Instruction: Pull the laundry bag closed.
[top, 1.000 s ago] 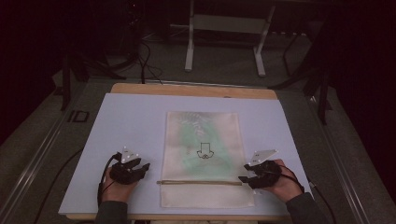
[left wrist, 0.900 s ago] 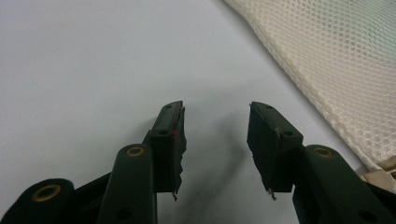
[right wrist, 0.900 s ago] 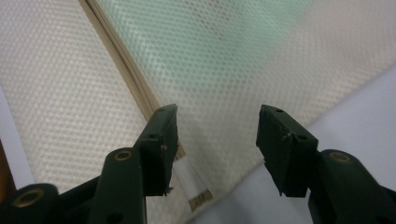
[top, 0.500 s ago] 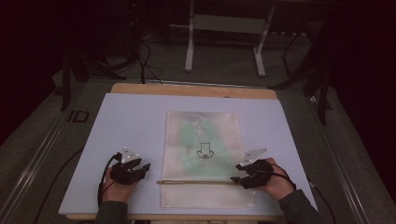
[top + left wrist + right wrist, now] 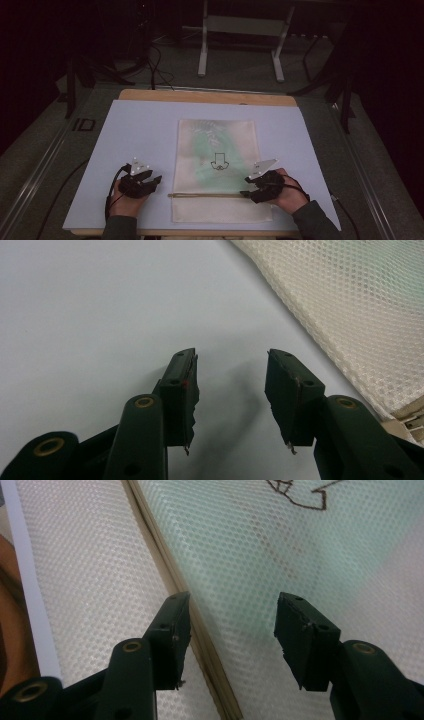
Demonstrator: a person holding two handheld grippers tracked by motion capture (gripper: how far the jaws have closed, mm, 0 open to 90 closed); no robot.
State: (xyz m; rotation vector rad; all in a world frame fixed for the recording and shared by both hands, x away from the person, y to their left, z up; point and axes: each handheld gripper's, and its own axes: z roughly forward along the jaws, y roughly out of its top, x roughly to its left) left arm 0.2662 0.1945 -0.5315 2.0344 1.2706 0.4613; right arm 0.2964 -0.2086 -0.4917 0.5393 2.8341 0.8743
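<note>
Hovering my right gripper (image 5: 246, 186) wide open and empty over the mesh bag (image 5: 217, 150), near its zipper (image 5: 205, 195); my left gripper (image 5: 152, 178), also open, stays beside the bag on the white mat (image 5: 135, 130).

One mesh bag (image 5: 217, 170) on my table (image 5: 140, 130), near front edge. One zipper strip (image 5: 205, 195) across bag. One dark outline drawing (image 5: 218, 161) on bag. Two grippers in my hands: left gripper (image 5: 156, 179), right gripper (image 5: 246, 186). Two jaws each, four total. One grey plate per gripper, two total.
</note>
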